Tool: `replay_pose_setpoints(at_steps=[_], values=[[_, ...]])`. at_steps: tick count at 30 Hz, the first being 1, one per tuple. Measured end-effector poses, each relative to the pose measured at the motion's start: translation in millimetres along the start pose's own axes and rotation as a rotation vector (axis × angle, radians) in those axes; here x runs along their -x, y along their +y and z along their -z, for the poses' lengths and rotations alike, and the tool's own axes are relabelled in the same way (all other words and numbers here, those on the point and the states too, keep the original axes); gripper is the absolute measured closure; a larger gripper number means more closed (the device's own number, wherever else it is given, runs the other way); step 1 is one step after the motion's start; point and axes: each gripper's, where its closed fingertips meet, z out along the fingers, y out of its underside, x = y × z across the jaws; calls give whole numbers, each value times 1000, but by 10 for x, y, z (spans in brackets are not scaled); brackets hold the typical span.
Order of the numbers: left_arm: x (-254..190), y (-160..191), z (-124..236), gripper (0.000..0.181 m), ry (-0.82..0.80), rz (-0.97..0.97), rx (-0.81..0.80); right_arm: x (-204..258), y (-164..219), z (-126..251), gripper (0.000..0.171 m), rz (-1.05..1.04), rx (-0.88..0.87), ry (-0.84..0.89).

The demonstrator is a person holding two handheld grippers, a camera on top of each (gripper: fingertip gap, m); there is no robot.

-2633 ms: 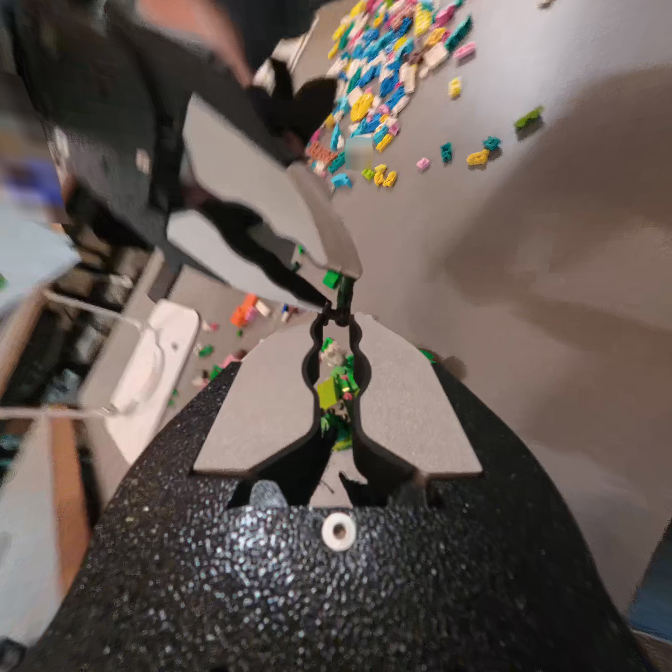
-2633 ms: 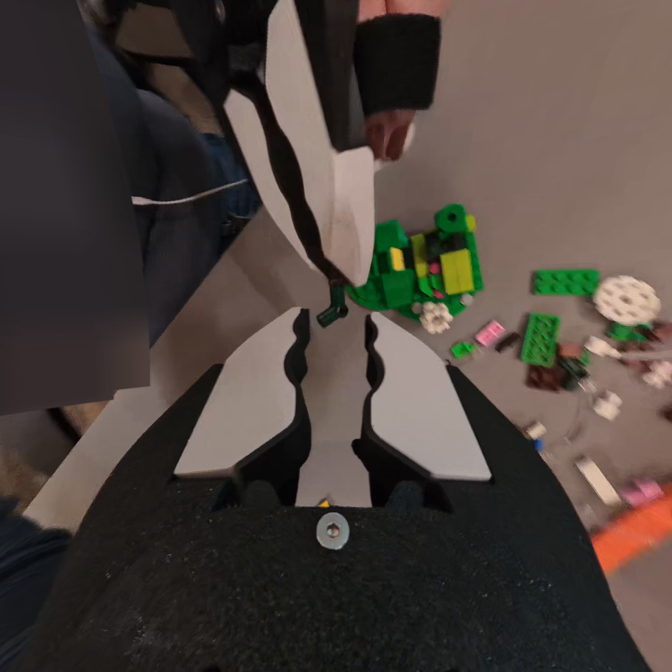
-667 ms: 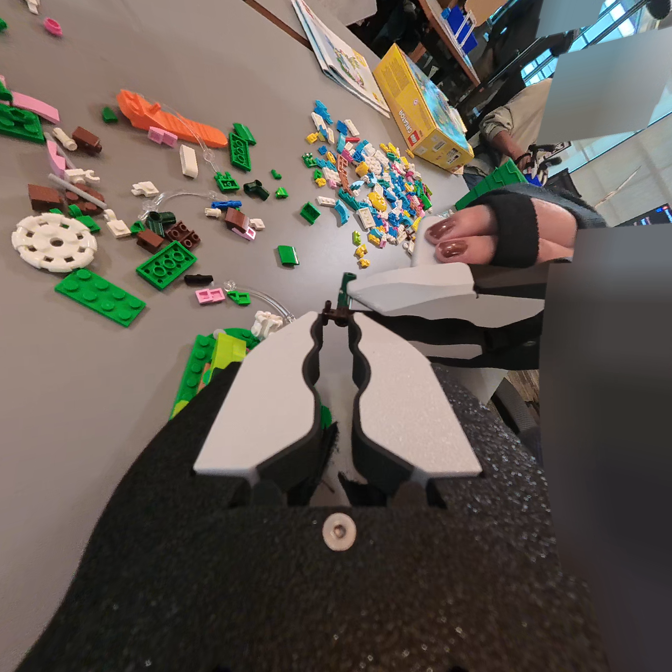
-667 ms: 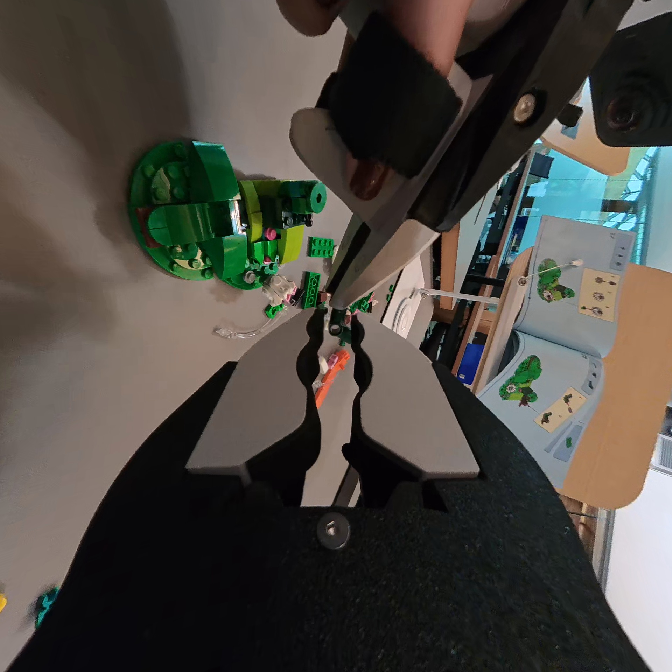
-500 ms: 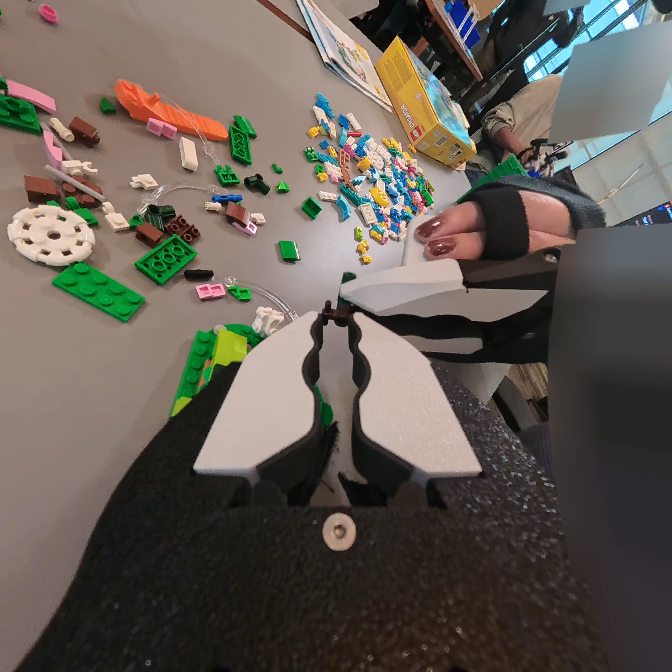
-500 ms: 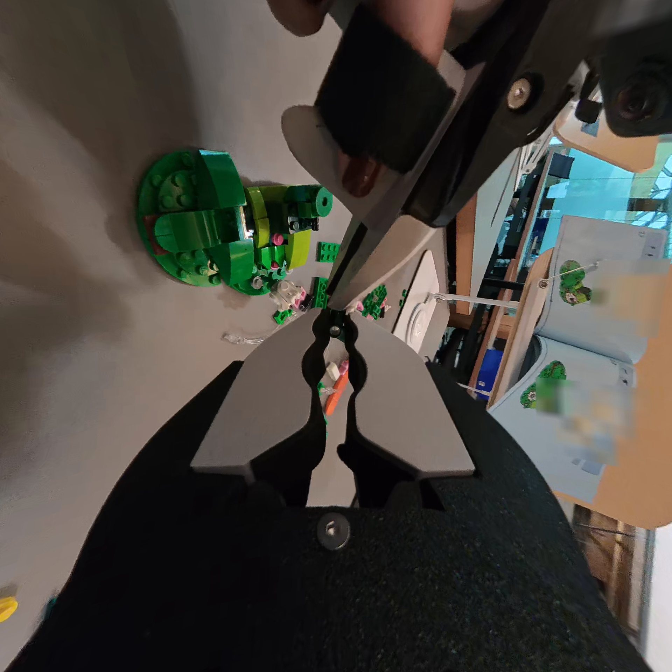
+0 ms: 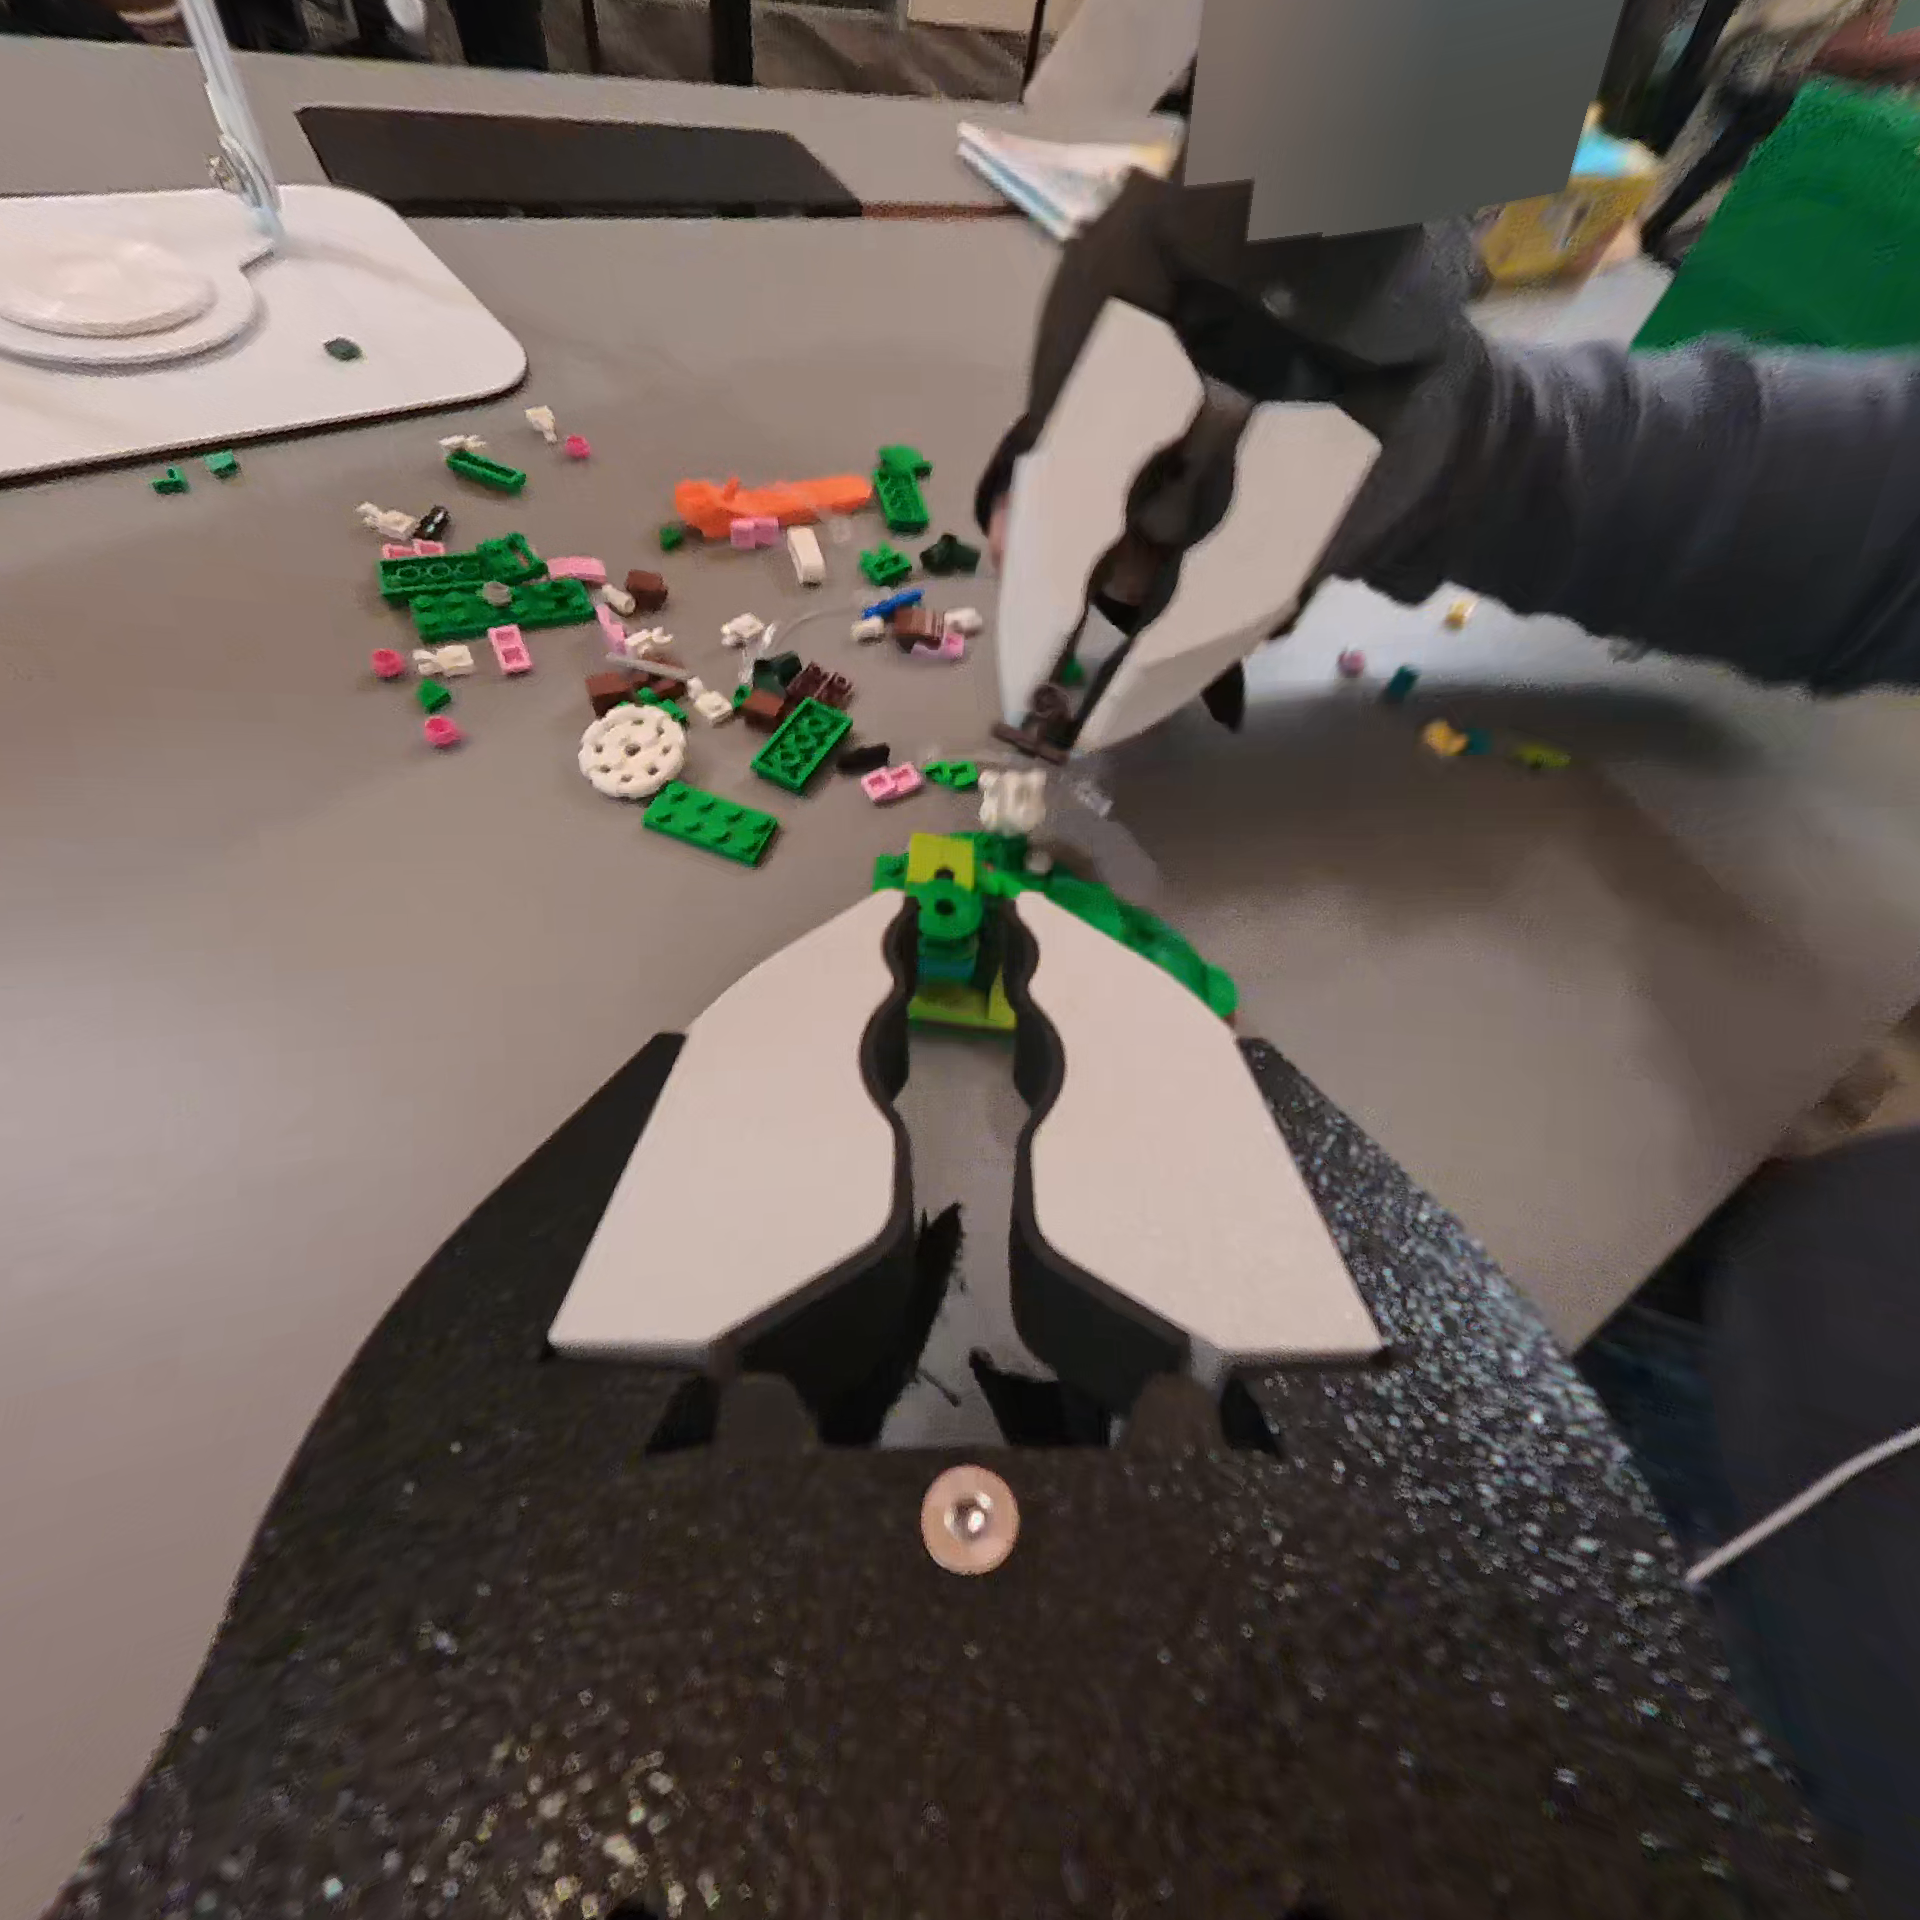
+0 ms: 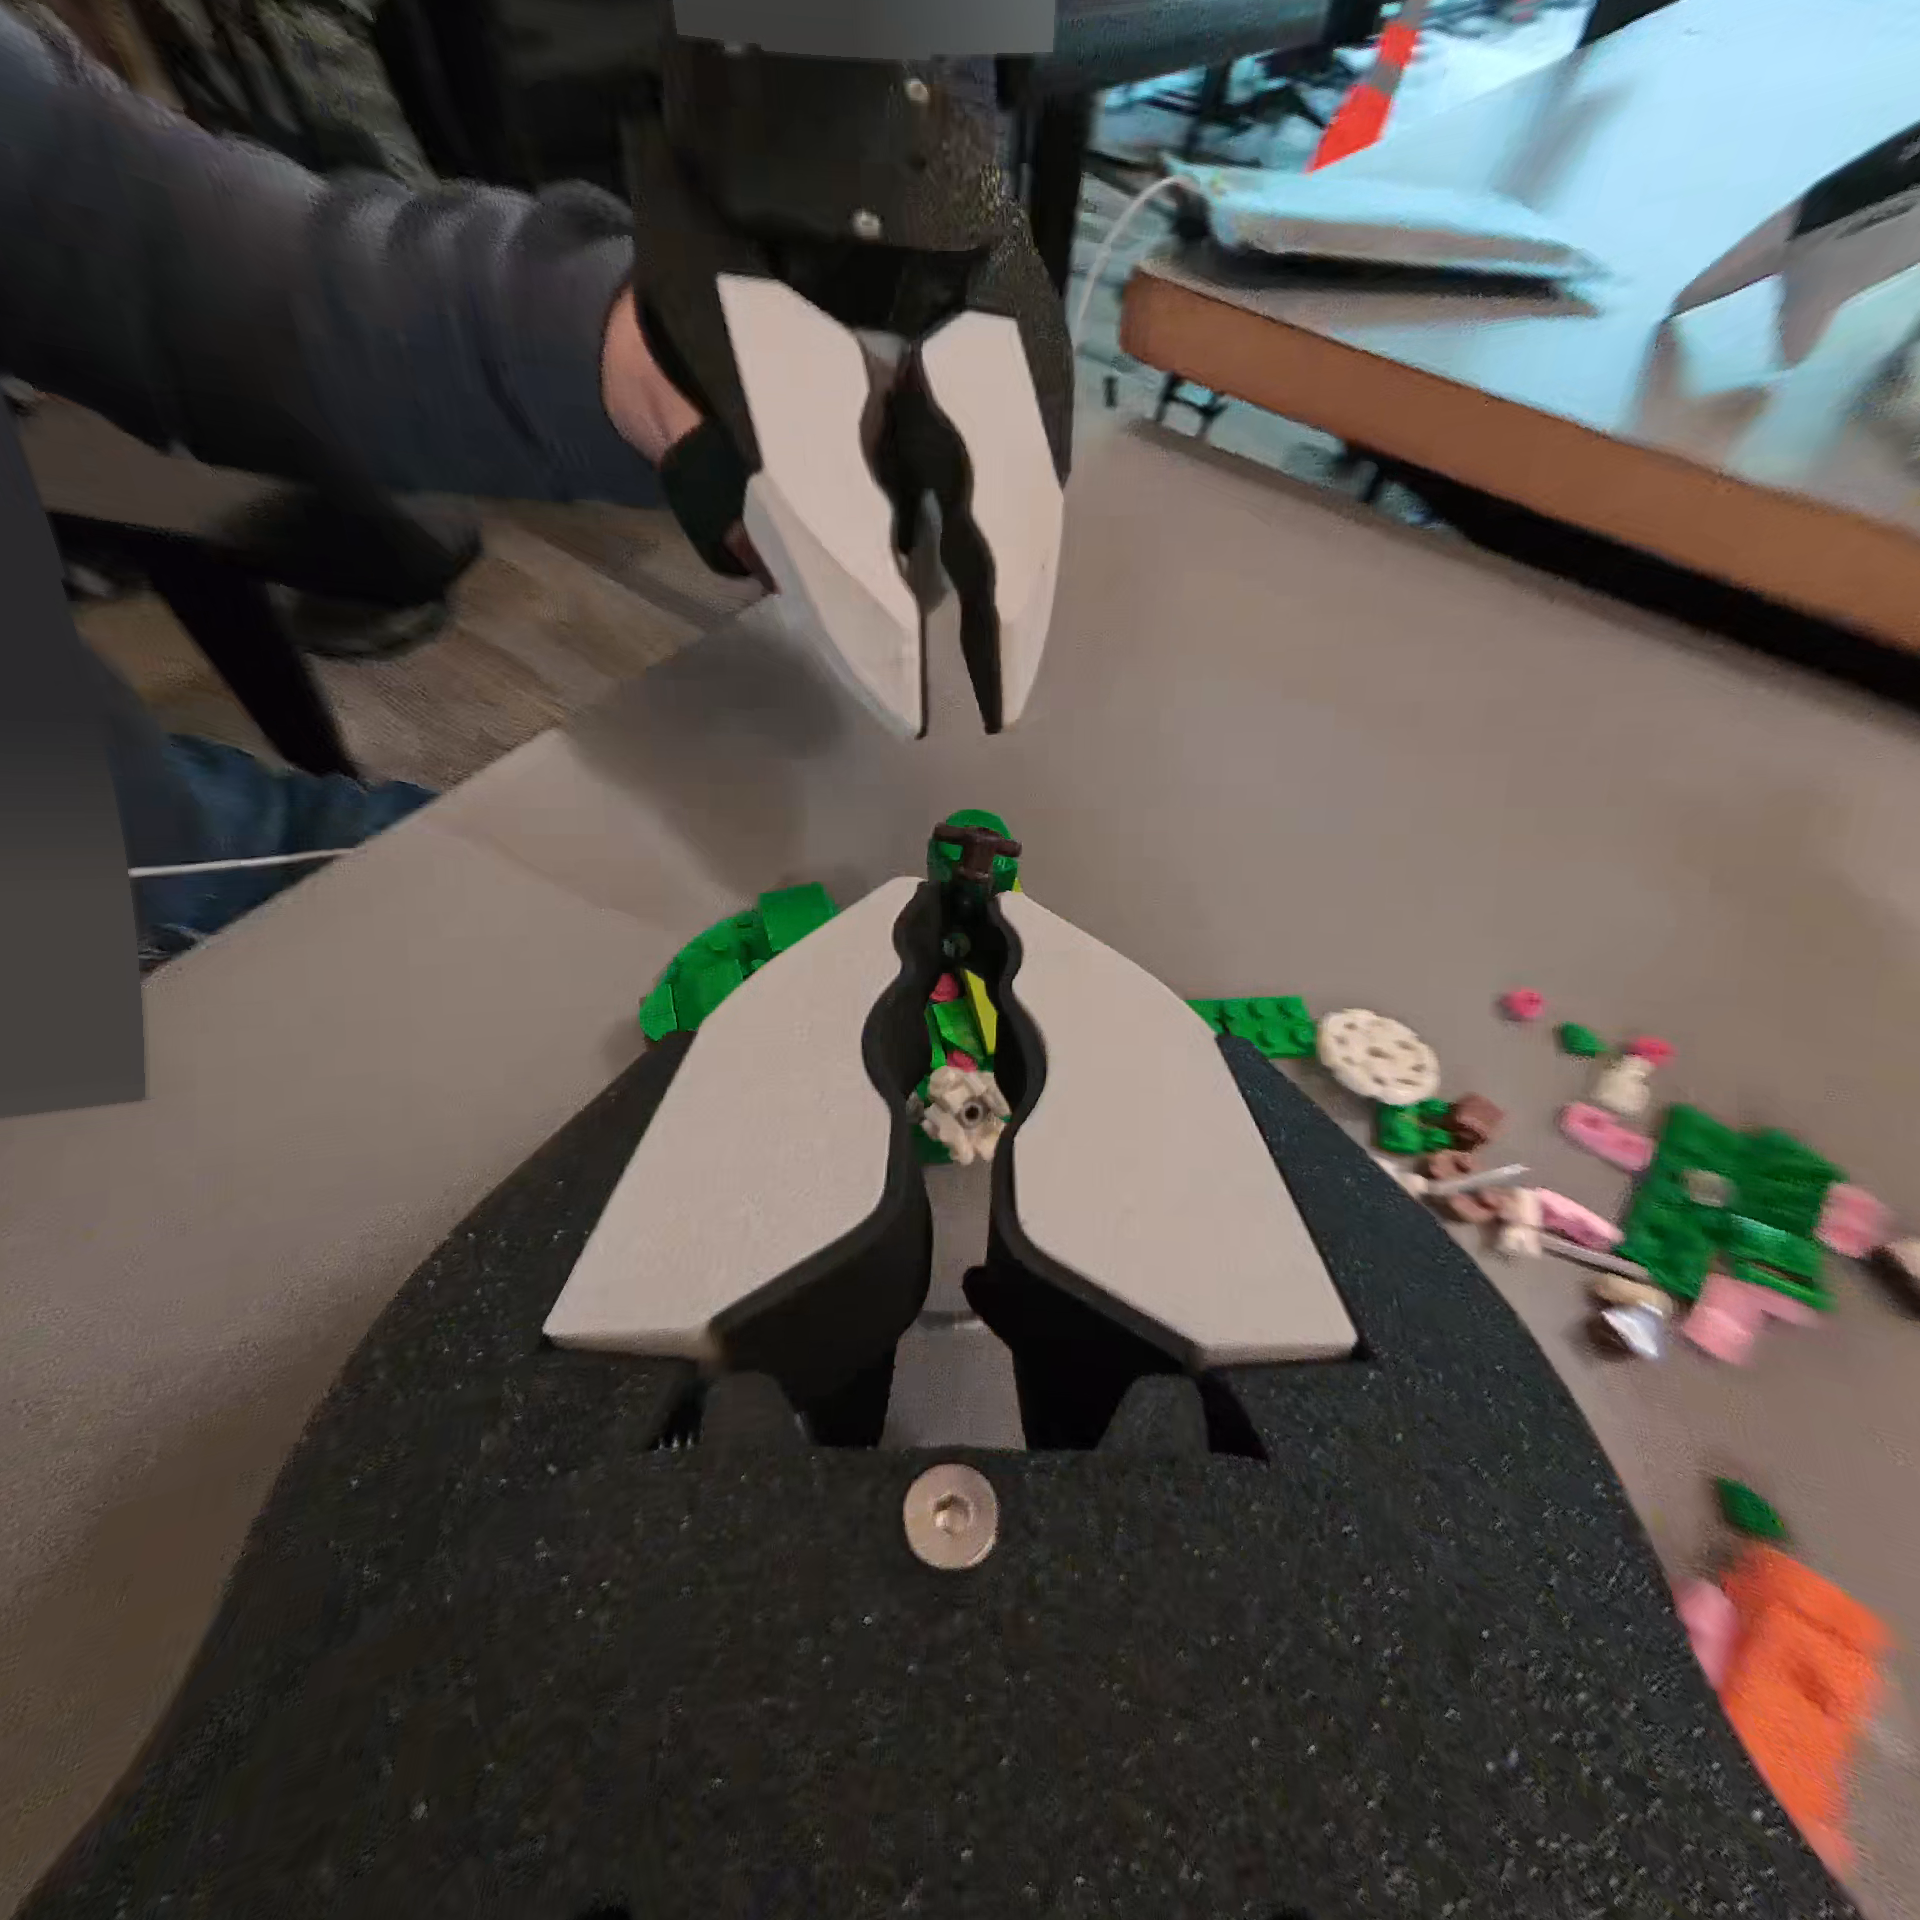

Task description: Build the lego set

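Note:
The green lego model (image 7: 1143, 935) sits on the grey table, just below and ahead of my left gripper (image 7: 961, 914), which is open and empty. In the right wrist view the model (image 8: 717, 966) lies under my right gripper (image 8: 956, 894). The right gripper is shut on a small dark green and brown piece (image 8: 974, 852) and holds it above the model. The left wrist view shows the right gripper (image 7: 1044, 732) farther off, pointing down with the piece (image 7: 1039, 717) at its tips. The left gripper (image 8: 954, 727) hangs above the model, its fingers slightly apart.
Loose pieces lie beside the model: a white round plate (image 7: 632, 750), green plates (image 7: 710, 823), an orange piece (image 7: 769, 499), pink and brown bits. A white stand base (image 7: 208, 332) is at the far left. The table edge (image 8: 436, 800) and a person's sleeve (image 8: 312, 312) are near. My right fingertips sit around 5 cm from my left ones.
Both grippers held the small piece tip to tip. The left one has let go and opened. The grippers have moved apart and now face each other over the green model.

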Motion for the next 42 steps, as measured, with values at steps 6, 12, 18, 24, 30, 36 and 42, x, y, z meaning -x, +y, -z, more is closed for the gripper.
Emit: replay_pose_setpoints(at_steps=[6,12,18,24,30,36,42], values=[[38,213,-124,156,-1,-76,60,-66,71,-164,164,-151,-4,-193],[32,167,-175,155,56,-72,28,-73,91,-231,164,-146,41,-267],[-44,-107,-142,159,113,-129,-61,-16,-134,-170,164,-117,-87,-327],[-94,-187,-201,166,154,-161,-91,9,-140,-118,164,-100,-103,-335],[-78,-131,-249,167,164,-174,5,9,-72,-109,161,-51,-24,-321],[-92,-56,-251,167,167,-229,129,17,-46,-132,160,-12,50,-323],[-100,-31,-272,167,153,-290,186,31,1,-145,165,2,121,-346]])
